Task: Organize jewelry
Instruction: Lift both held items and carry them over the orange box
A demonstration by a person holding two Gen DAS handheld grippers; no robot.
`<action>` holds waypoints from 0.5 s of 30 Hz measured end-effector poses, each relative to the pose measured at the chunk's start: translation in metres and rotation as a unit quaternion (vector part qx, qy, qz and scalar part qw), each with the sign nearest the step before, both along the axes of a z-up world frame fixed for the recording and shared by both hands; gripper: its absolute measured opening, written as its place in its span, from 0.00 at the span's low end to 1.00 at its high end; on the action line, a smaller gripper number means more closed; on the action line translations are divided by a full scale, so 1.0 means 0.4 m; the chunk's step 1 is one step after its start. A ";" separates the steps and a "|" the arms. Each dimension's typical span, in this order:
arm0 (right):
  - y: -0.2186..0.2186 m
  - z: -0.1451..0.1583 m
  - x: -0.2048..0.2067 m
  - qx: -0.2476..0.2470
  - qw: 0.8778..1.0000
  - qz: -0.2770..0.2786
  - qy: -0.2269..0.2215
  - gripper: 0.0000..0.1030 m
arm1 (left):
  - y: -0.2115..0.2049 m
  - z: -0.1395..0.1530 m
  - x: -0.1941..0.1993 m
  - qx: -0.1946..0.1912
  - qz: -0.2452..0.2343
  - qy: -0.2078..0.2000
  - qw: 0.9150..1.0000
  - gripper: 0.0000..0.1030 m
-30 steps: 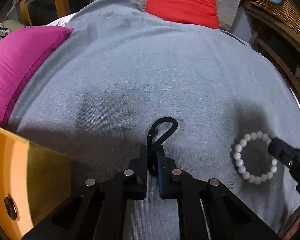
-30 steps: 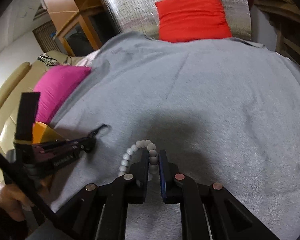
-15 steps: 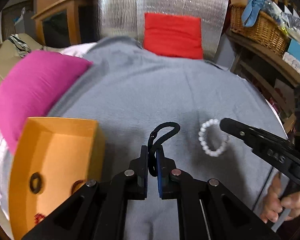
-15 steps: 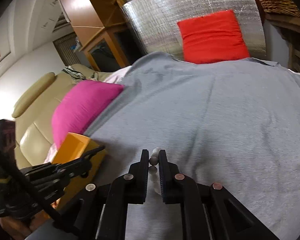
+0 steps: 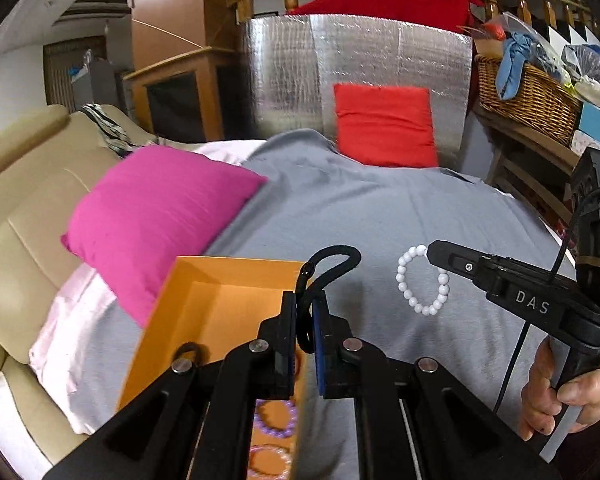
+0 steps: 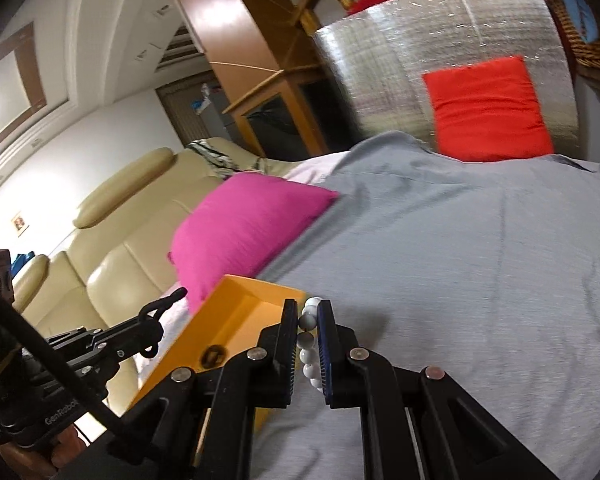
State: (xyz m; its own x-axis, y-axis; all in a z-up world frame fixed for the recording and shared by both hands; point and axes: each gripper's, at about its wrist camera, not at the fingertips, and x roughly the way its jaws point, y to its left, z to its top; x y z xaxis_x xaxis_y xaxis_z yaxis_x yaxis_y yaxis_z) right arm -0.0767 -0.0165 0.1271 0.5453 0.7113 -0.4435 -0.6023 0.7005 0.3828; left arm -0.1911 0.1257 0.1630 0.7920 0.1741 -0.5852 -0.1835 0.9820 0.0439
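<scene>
Left wrist view: left gripper tilted downward, clamped on black loop standing upright above orange box edge. Right gripper angled down, pinching hanging white bead bracelet.

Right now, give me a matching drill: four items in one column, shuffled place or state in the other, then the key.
1. black loop
2. white bead bracelet
3. purple bead bracelet
4. red cushion

A. lying inside the orange box
B. clamped in the left gripper
C. leaning on the silver panel
D. hanging from the right gripper

Pairs: 1-B, 2-D, 3-A, 4-C
</scene>
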 end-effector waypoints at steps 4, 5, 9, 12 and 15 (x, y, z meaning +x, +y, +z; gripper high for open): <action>0.051 0.017 -0.032 -0.001 1.000 0.012 -0.006 0.11 | 0.036 0.010 -0.030 0.005 0.009 -0.009 1.000 0.08; 0.066 0.021 -0.037 -0.002 1.000 0.014 -0.007 0.11 | 0.046 0.011 -0.034 0.004 0.011 -0.010 1.000 0.08; 0.110 0.024 -0.046 -0.006 1.000 0.021 -0.008 0.11 | 0.082 0.010 -0.043 0.006 0.018 -0.011 1.000 0.08; 0.140 0.018 -0.043 -0.011 1.000 0.027 -0.002 0.11 | 0.111 0.003 -0.046 0.006 0.025 -0.010 1.000 0.08; 0.162 0.011 -0.033 -0.011 0.999 0.032 0.007 0.11 | 0.138 -0.013 -0.033 0.005 0.031 -0.003 0.999 0.08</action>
